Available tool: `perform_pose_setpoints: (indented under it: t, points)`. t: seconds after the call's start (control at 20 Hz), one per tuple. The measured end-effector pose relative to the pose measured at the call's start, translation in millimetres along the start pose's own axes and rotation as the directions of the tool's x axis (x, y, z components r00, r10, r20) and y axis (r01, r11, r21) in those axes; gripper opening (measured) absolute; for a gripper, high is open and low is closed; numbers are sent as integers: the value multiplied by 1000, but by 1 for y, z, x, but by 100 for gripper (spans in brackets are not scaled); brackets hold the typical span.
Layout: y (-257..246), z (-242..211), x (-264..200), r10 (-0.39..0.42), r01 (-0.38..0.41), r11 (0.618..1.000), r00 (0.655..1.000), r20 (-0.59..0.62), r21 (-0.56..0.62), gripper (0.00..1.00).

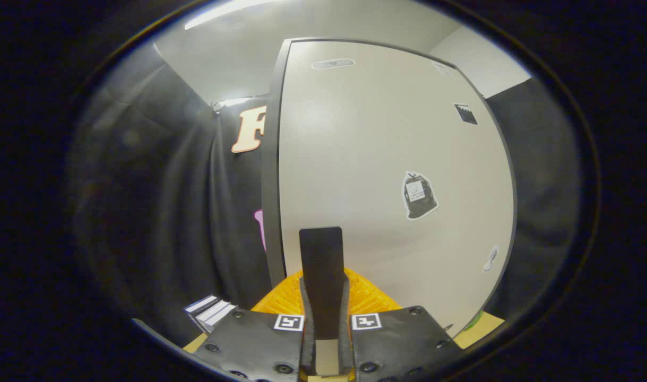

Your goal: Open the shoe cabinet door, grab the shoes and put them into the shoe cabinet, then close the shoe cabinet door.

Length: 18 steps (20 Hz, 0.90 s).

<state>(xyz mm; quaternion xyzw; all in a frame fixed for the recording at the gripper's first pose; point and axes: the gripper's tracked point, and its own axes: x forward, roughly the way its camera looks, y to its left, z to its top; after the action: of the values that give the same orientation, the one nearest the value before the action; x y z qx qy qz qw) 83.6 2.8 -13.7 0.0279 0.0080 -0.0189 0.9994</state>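
The shoe cabinet door [392, 175] is seen close ahead, a tall, smooth, cream-coloured panel with a dark edge band along its left side and rounded top corners. What the cabinet holds cannot be told, since the flat outer face of the door covers it. A small oval plate [332, 64] is set near the top of the panel. Several stickers are fixed to the face: a black bag-shaped sticker [419, 195] to the right of centre, a small dark square sticker [465, 113] higher up at the right, and a small pale one [490, 259] lower down near the right edge.

The gripper [321, 249] is held level and pointed straight at the door, its fingers brought together with no gap visible between them at the tip; nothing is seen to be clasped. The tip lies just in front of the lower part of the panel; contact cannot be judged. An orange ribbed part [368, 297] is seen behind the fingers. To the near left, a small white striped box [210, 312] lies on a pale wooden surface [474, 331].
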Motion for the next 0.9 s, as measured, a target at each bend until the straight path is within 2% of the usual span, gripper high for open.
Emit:
perform_pose_setpoints:
  t: [0.45, 0.9]
  points:
    - [-10, 3, -35, -31, 30, 999, 999, 14, 26, 18]
    - [-23, 10, -72, 41, -41, 999, 999, 3, -4, 18]
